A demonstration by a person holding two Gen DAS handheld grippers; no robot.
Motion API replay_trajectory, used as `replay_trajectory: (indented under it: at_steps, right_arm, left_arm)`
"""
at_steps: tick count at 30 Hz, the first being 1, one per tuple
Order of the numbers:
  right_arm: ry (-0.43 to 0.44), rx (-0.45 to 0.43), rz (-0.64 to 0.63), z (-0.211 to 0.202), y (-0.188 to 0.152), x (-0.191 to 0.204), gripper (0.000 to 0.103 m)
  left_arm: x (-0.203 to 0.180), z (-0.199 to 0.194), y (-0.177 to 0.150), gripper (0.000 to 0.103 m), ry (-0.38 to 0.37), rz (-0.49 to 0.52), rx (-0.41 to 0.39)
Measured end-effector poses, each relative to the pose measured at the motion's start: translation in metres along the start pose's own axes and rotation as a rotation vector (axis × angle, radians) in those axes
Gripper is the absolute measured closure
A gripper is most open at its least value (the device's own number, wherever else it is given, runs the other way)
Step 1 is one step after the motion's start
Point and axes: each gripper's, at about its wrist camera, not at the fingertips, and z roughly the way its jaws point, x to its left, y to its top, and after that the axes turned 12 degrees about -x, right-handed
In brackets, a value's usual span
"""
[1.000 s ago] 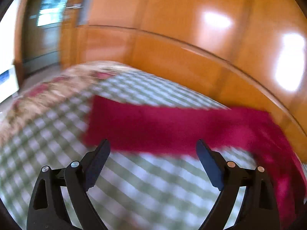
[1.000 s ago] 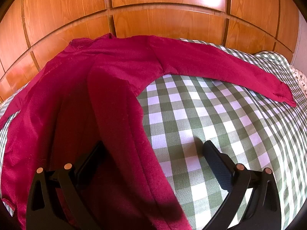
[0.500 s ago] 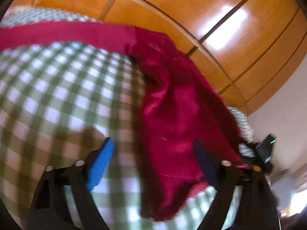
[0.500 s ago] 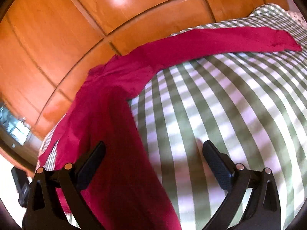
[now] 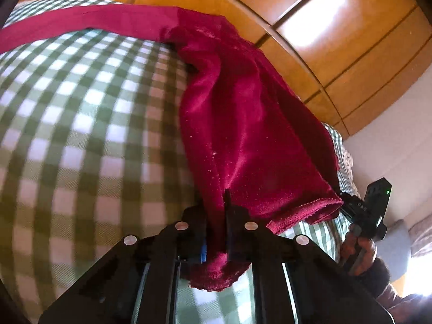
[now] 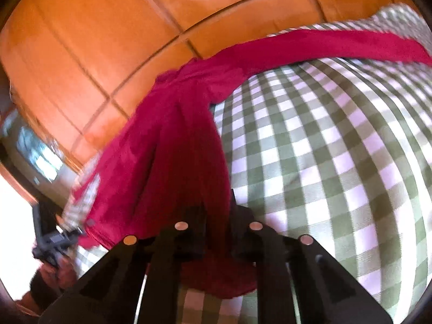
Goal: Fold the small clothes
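Observation:
A crimson long-sleeved top (image 5: pixel 243 124) lies on a green-and-white checked bedcover (image 5: pixel 81 135), bunched lengthwise, with one sleeve (image 5: pixel 81 24) stretched out along the far edge. My left gripper (image 5: pixel 216 210) is shut on the garment's hem edge. In the right wrist view the same top (image 6: pixel 178 145) runs away from me, its sleeve (image 6: pixel 337 46) reaching right. My right gripper (image 6: pixel 217 210) is shut on the top's hem edge too.
A glossy wooden panelled wall (image 5: pixel 324 27) stands right behind the bed (image 6: pixel 337 162). The other hand-held gripper (image 5: pixel 370 210) and the hand on it show at the right edge of the left wrist view, and at the lower left of the right wrist view (image 6: pixel 54 237).
Both grippers were open half a second ago. They have moved down onto the red top's lower edge and closed on the fabric.

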Motion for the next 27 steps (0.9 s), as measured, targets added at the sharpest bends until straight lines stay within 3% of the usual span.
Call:
replay_trajectory:
  at_steps: [4,15,27]
  right_arm:
    - [0.035,-0.008,0.053,-0.015,0.007,-0.013,0.094]
    - [0.074,0.047,0.006,-0.05,0.007,-0.01,0.095]
    - [0.094,0.148,-0.011,-0.094,-0.029,-0.015,0.095]
  left_arm:
    - [0.009,-0.025,0.0,0.095,0.016,-0.006,-0.009]
    - [0.013,-0.05,-0.011,0.095,0.019,0.016,0.019]
    - [0.006,-0.088,-0.042,0.097,0.043,0.104,0.087]
